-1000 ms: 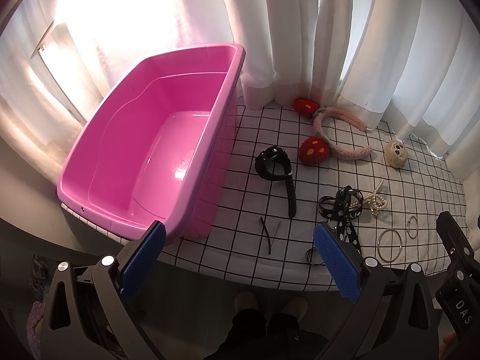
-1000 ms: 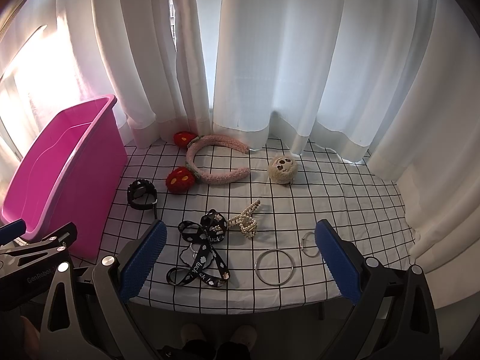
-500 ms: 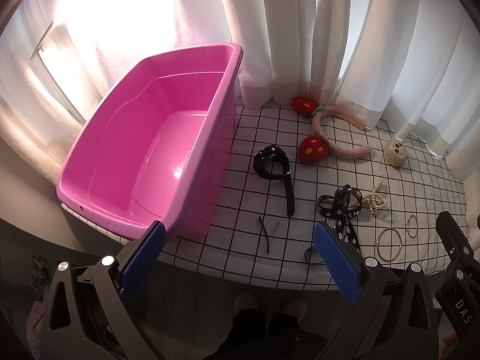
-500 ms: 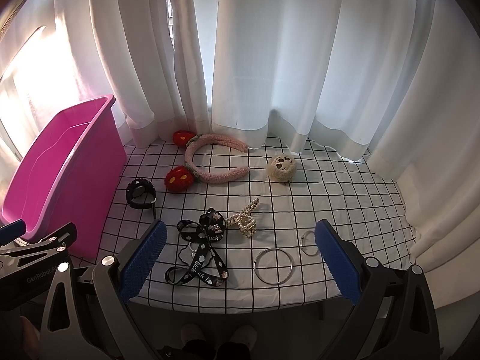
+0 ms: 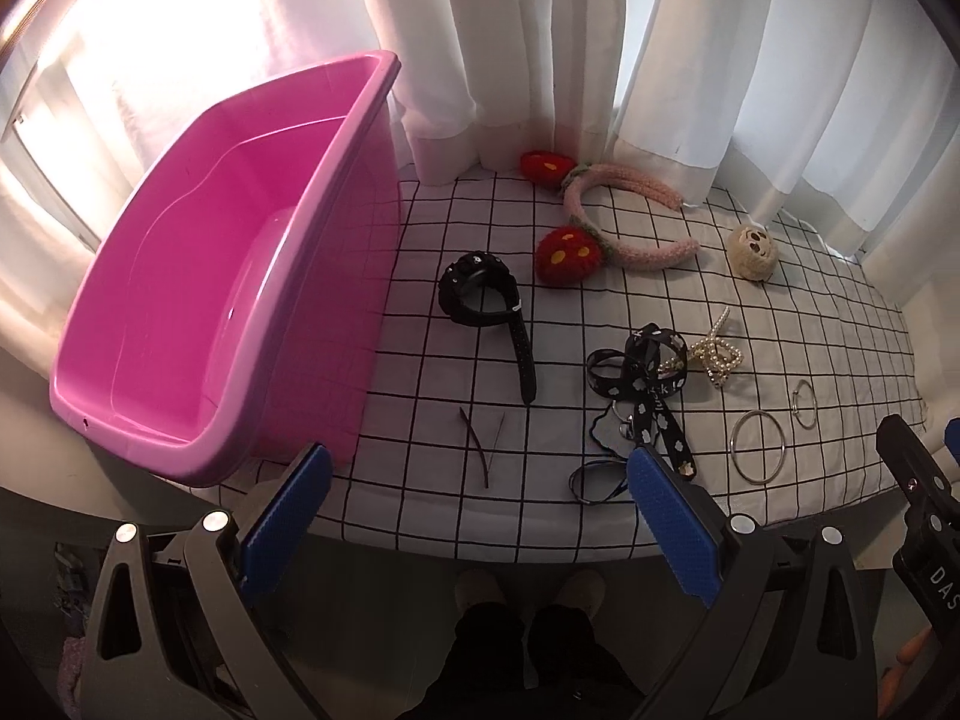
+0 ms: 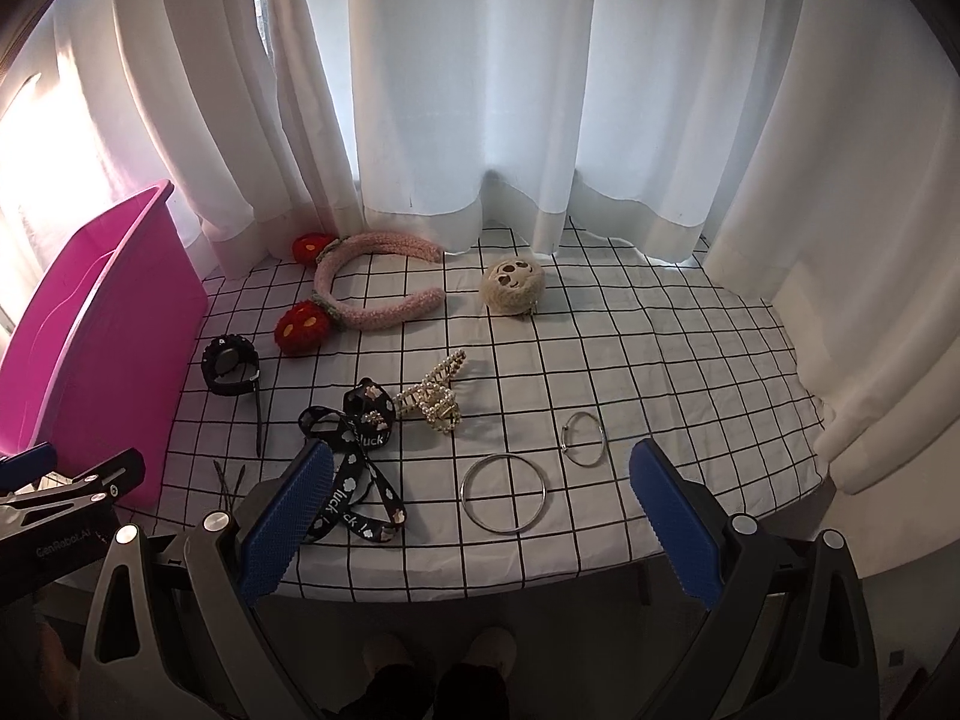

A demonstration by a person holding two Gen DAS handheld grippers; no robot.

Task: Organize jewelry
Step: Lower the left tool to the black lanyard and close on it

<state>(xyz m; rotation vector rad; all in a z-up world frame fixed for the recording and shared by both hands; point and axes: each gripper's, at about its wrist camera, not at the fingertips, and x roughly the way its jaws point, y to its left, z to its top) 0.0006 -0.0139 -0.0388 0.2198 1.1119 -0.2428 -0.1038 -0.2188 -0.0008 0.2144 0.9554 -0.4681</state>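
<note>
A pink tub (image 5: 372, 69) (image 6: 90, 276) stands empty at the table's left. On the checked cloth lie a black watch (image 5: 480, 294) (image 6: 231, 366), a pink headband with red strawberries (image 5: 624, 222) (image 6: 372, 285), a plush clip (image 5: 753, 246) (image 6: 513, 285), a pearl clip (image 5: 717, 351) (image 6: 435, 399), a black lanyard (image 5: 648, 390) (image 6: 354, 468), two metal rings (image 5: 759, 447) (image 6: 504, 492) and thin hairpins (image 5: 480, 444). My left gripper (image 5: 477, 519) is open at the front edge. My right gripper (image 6: 477, 519) is open above the larger ring.
White curtains (image 6: 480, 90) hang along the table's back and right side. The tablecloth (image 6: 660, 360) has bare room on its right half. A person's feet (image 5: 522, 594) show below the front edge. The other gripper's body (image 6: 54, 516) sits at lower left.
Both grippers have moved slightly forward toward the table. Nothing on the cloth has moved, and both stay open.
</note>
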